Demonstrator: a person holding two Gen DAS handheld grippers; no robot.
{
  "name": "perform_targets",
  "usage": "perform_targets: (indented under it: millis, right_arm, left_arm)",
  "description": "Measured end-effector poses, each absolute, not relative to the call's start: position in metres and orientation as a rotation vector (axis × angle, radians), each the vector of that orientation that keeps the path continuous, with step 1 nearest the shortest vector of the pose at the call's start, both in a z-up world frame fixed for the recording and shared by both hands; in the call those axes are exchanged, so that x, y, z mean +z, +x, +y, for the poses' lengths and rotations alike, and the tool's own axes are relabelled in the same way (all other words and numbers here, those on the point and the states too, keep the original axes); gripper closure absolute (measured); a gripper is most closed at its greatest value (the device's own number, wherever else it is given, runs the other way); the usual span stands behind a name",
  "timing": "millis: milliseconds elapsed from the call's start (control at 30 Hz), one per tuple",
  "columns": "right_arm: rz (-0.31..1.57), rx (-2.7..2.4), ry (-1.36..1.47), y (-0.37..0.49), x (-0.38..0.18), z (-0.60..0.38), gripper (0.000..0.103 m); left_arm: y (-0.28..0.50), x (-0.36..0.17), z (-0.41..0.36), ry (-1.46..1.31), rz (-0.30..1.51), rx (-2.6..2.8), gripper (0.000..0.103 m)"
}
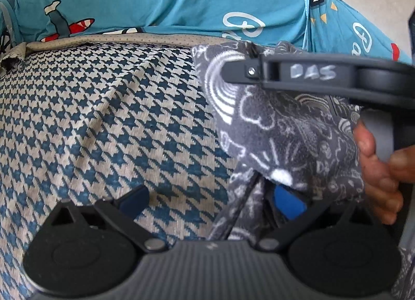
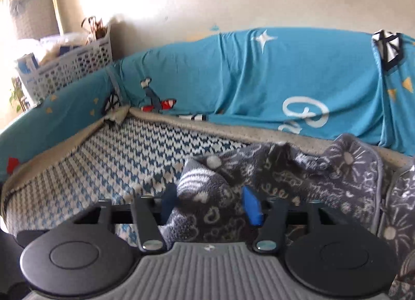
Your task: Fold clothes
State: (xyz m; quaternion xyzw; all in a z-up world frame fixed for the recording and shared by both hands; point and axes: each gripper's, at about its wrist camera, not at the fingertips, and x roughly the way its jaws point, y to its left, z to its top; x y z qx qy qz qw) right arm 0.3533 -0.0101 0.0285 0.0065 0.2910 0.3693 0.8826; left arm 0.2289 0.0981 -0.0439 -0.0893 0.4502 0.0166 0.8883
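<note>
Right wrist view: right gripper (image 2: 211, 205) pinching grey fleece garment (image 2: 298, 178).
Left gripper (image 1: 211, 202) wide apart, fleece draped over one finger, above houndstooth sofa seat (image 1: 90, 108).

Pale hand-written letters that look like "DAS" are seen on the dark bar of the right gripper (image 1: 306, 71) in the left wrist view, though they are a bit blurred. Big white curly letters are printed on the blue cover (image 2: 259, 76) at the back, and only a start like "Pa" (image 2: 306, 113) can be read, because the rest is hidden. No other words or numbers can be read.
</note>
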Motion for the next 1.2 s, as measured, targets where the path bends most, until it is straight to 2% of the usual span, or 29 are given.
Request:
perform_targets:
  millis: [33, 167, 367, 800, 900, 967, 1200]
  right_arm:
    - [0.605, 0.770, 0.010, 0.355, 0.027, -0.008, 0.095]
    - [0.599, 0.769, 0.016, 0.363, 0.023, -0.003, 0.095]
    - [0.578, 0.681, 0.256, 0.385, 0.041, -0.038, 0.095]
    - [0.562, 0.684, 0.291, 0.390, 0.059, -0.044, 0.095]
    - [0.587, 0.654, 0.254, 0.390, 0.055, -0.041, 0.091]
    - [0.601, 0.646, 0.243, 0.389, 0.051, -0.041, 0.083]
    - [0.632, 0.648, 0.157, 0.378, 0.045, -0.046, 0.082]
  left_arm:
    - [0.229, -0.044, 0.097, -0.183, 0.932, 0.033, 0.000]
    - [0.231, -0.043, 0.094, -0.197, 0.901, 0.019, 0.000]
    - [0.234, -0.036, 0.090, -0.236, 0.783, 0.017, 0.000]
    - [0.254, -0.031, 0.097, -0.248, 0.632, 0.186, 0.000]
    - [0.258, -0.035, 0.118, -0.252, 0.634, 0.345, 0.000]
    - [0.263, -0.038, 0.136, -0.286, 0.670, 0.409, 0.000]
    - [0.252, -0.039, 0.140, -0.294, 0.721, 0.448, 0.000]
